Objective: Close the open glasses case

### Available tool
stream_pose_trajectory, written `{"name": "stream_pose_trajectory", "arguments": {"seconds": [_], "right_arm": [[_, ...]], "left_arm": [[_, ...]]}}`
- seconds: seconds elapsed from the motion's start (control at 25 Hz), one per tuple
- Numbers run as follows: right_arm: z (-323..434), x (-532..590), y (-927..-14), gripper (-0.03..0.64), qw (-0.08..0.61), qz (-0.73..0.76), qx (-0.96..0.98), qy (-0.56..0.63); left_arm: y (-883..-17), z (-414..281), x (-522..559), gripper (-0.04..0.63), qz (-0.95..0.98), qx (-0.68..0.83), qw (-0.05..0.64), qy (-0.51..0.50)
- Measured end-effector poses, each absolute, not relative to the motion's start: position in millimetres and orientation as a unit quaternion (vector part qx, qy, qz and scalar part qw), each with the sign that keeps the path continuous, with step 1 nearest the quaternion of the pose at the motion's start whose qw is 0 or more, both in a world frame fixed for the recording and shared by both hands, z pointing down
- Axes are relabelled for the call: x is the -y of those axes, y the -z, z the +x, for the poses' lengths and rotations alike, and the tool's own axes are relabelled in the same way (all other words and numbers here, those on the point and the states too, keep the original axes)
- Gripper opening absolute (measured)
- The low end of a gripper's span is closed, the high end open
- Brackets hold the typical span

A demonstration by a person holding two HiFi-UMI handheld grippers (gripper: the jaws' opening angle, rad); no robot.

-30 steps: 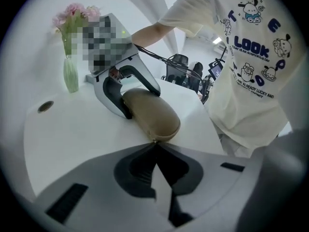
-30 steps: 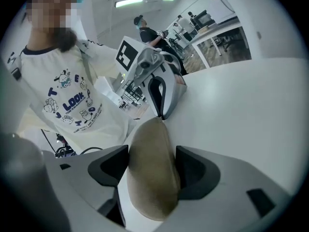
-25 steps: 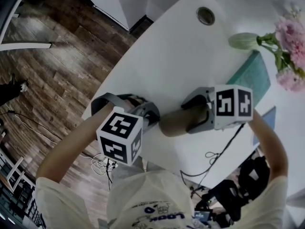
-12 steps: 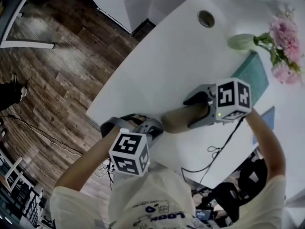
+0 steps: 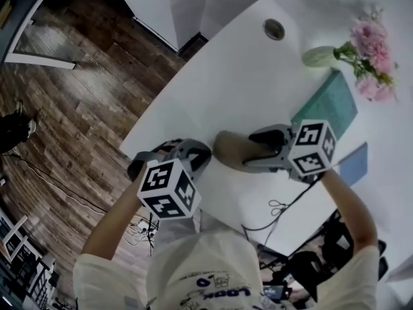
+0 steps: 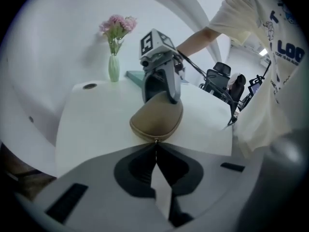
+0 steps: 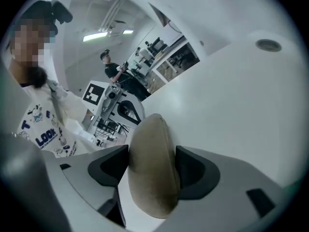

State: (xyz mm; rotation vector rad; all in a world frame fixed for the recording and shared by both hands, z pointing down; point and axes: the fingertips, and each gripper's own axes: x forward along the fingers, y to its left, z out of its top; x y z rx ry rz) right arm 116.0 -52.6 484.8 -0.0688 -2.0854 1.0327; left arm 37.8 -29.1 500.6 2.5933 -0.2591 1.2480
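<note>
As the head view looks down, table: a white table [image 5: 193, 95] stands above a wooden floor [image 5: 71, 102].
Head view, glasses case: the tan glasses case [image 5: 231, 148] lies on the table near its front edge, between the two grippers.
Head view, right gripper: the right gripper [image 5: 255, 150] reaches over the case's right end, with one jaw along each long side.
Head view, left gripper: the left gripper [image 5: 205, 158] sits at the table's edge, its tips just at the case's left end.
Head view, far end of table: a vase [image 5: 318, 56] of pink flowers [image 5: 369, 50] stands with a teal book [image 5: 326, 105] beside it. A round hole [image 5: 273, 28] shows in the tabletop. All are well apart from the case.
Left gripper view, jaws: they are closed together, and the tips meet at the case's near end, where a small zip pull [image 6: 156, 140] shows. Whether they pinch it cannot be told.
Left gripper view, case: its two halves lie together with a seam round the rim, and the right gripper sits astride the far end.
Right gripper view, jaws: they are clamped on the case, a dark pad pressing each long side.
Right gripper view, case: it runs away from the camera on the tabletop, its far end toward the left gripper.
</note>
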Motion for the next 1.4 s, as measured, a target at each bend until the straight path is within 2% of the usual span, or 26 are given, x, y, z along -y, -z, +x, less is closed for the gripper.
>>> {"name": "stream_pose_trajectory", "arguments": {"seconds": [0.4, 0.6, 0.72, 1.08, 1.4], "right_arm": [[92, 68, -492, 0.304, 0.432, 0.071, 0.755, -0.487], [89, 74, -490, 0.302, 0.386, 0.142, 0.74, -0.532], [93, 74, -491, 0.302, 0.371, 0.174, 0.743, -0.529], [87, 72, -489, 0.302, 0.327, 0.213, 0.73, -0.562], [72, 71, -487, 0.302, 0.247, 0.288, 0.699, -0.607]], "left_arm": [[-498, 20, 105, 0.003, 0.865, 0.118, 0.037, -0.486], [-500, 25, 118, 0.003, 0.876, 0.126, 0.067, -0.461], [-499, 23, 110, 0.003, 0.879, 0.118, 0.061, -0.457], [-495, 29, 63, 0.003, 0.889, 0.108, 0.07, -0.44], [-494, 34, 14, 0.003, 0.901, 0.109, 0.109, -0.406]]}}
